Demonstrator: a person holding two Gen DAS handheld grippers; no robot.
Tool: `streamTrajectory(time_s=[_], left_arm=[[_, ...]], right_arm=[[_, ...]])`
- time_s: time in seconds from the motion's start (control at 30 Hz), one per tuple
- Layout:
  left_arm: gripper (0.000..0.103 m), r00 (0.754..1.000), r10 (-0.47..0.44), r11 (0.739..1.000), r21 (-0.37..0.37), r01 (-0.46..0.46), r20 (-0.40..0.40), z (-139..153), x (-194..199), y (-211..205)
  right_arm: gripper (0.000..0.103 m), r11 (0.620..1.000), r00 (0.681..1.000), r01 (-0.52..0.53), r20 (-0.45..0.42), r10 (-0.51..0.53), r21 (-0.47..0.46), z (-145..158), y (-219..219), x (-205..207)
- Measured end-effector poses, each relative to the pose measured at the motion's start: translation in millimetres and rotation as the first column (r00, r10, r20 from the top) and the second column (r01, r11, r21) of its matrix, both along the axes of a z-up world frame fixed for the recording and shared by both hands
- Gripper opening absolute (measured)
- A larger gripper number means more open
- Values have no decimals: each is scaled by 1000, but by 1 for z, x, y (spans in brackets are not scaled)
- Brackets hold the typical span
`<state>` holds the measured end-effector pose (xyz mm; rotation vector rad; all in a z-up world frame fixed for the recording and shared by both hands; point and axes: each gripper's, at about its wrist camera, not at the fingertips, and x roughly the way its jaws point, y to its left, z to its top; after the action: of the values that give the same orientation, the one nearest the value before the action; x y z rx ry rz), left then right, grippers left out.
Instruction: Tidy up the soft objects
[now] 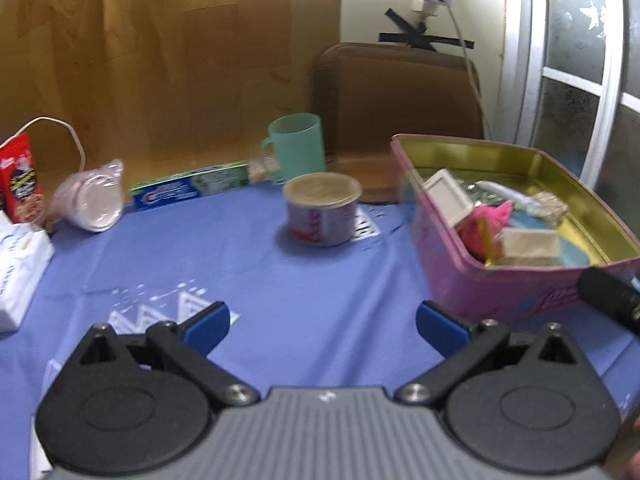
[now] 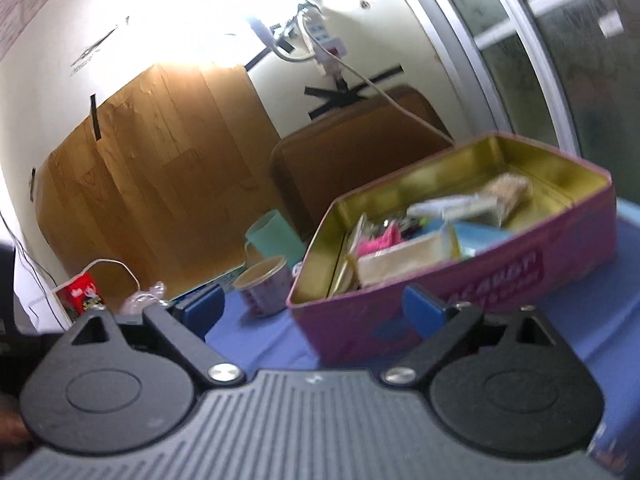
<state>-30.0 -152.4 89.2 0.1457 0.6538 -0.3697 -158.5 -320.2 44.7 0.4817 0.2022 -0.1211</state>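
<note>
Both sets of jaws stand wide with nothing between them: the left gripper (image 1: 322,326) hovers over bare blue cloth on the counter (image 1: 280,272), and the right gripper (image 2: 312,310) sits just before the near wall of the pink tin (image 2: 460,280).

That tin is the largest hazard. It already holds the soft things (a pink fluffy piece (image 1: 486,220), pale sponge-like blocks (image 1: 528,242) and a few blurred packets), and in the right wrist view it lies at about 1 o'clock, very close. My judgement is that a forward push by the right gripper could strike the wall and shove the tin along the cloth, or tip what is piled against its near end.

Next in size, the green mug (image 1: 296,146) stands at 12 o'clock in the left view, with the round tub (image 1: 324,214) just in front of it; a reach across could knock either one over.

Further left, at 10 o'clock, lie the toothpaste box (image 1: 190,188) and a crumpled plastic cup (image 1: 94,198) on its side, light enough to roll away if nudged. A red packet (image 1: 18,178) stands at 9 o'clock, and a white cable (image 1: 64,128) loops behind it, which could snag a finger.
</note>
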Motion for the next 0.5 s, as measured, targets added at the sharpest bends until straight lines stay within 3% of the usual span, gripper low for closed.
streamTrajectory(time_s=[0.23,0.5], left_arm=[[103,999,24,995,97,-28,41,-7,-14,8],[103,998,25,979,201,-36,56,-18,-24,11]], right_arm=[[98,995,998,55,-20,-54,84,-2,12,-12],[98,992,998,67,-28,-64,109,-4,24,-15]])
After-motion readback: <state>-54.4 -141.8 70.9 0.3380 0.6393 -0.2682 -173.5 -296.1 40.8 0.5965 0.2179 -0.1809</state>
